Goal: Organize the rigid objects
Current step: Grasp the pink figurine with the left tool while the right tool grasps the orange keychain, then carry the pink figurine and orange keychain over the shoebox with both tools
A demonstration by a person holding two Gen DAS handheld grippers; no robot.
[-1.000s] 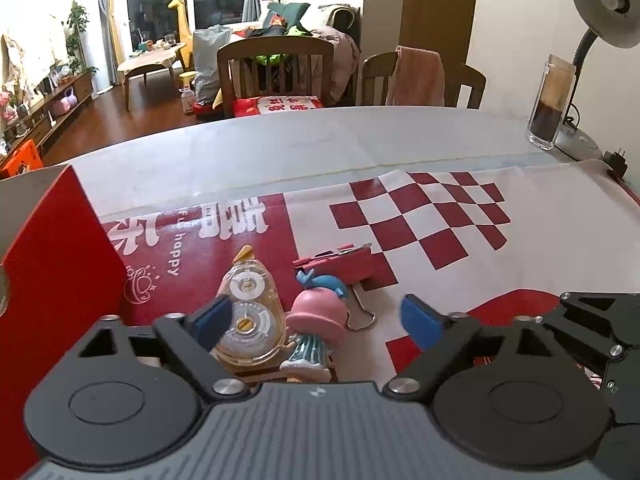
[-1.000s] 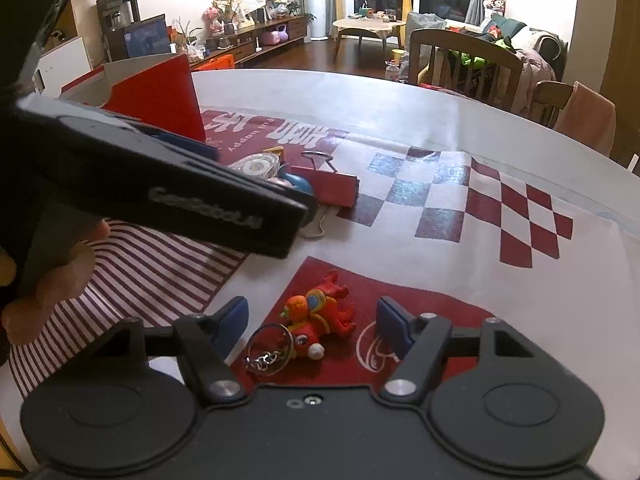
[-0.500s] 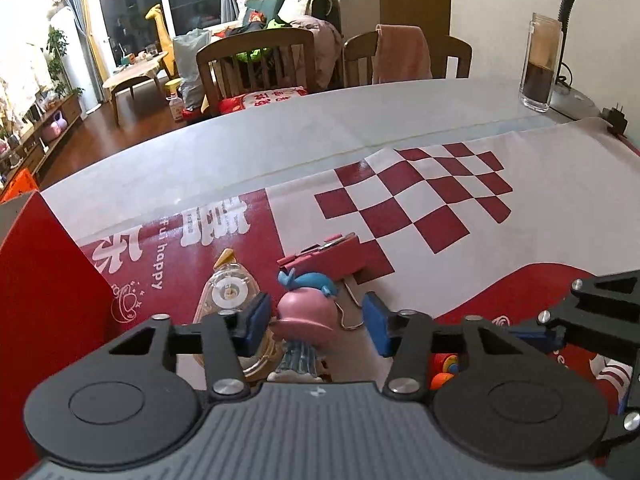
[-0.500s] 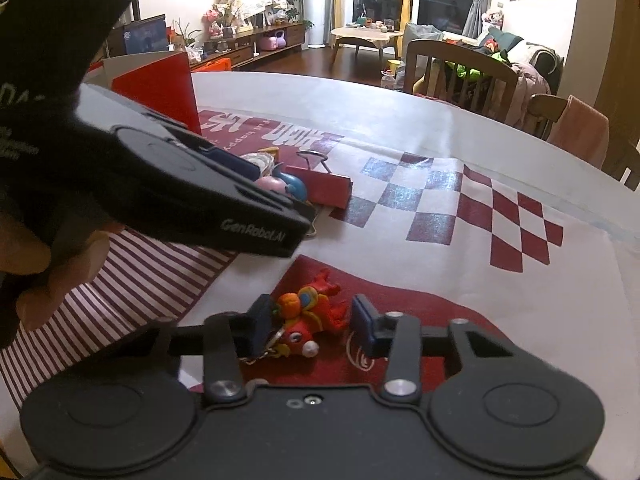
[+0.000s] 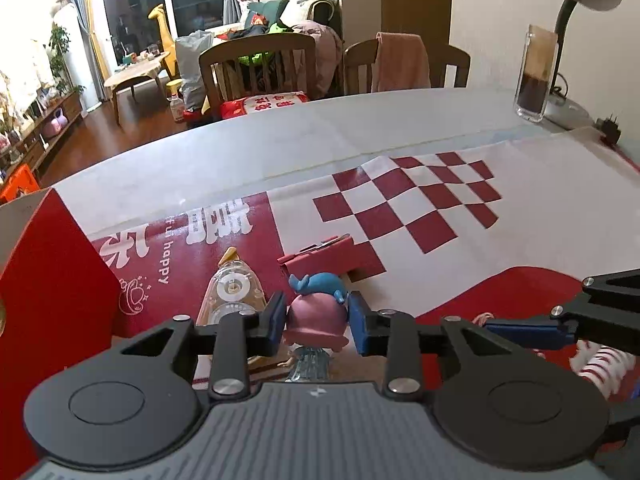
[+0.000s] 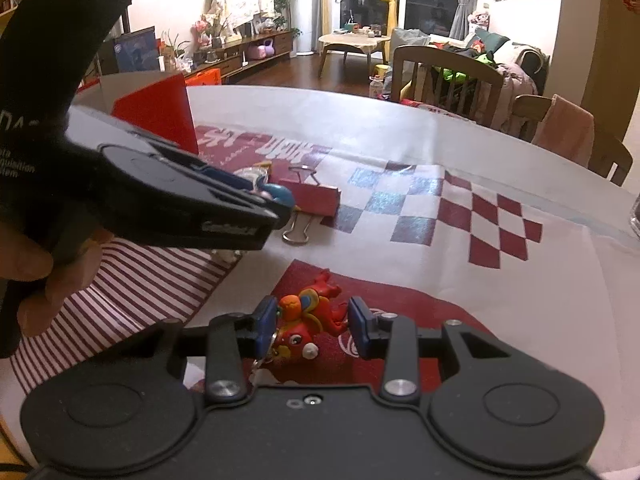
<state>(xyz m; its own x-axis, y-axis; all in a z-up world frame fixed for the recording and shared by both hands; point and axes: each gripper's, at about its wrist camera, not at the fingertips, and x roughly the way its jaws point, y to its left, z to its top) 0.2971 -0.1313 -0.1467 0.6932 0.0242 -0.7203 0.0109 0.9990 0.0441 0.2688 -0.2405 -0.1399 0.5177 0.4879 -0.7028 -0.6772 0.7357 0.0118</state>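
Left tool (image 5: 316, 318) clamps the pink-hatted figurine (image 5: 318, 312) | right tool (image 6: 313, 322) pinches the red keychain toy (image 6: 310, 316) | lift both straight up, clearing correction tape (image 5: 232, 294) and binder clip (image 5: 324, 258)

Figurine (image 5: 316, 314): pink cap, blue whale-shaped top, pale blue skirt.
Keychain toy (image 6: 308, 322): red body, orange head, yellow and blue wing markings.
Binder clip (image 6: 310, 199): red with silver wire handles.
Correction tape dispenser (image 5: 232, 294): clear, yellow tip.
Box (image 5: 48, 280): plain red.
Cloth (image 5: 404, 196): white with dark red checks, red panels, red-and-white stripes.
Pads (image 6: 267, 322): blue.
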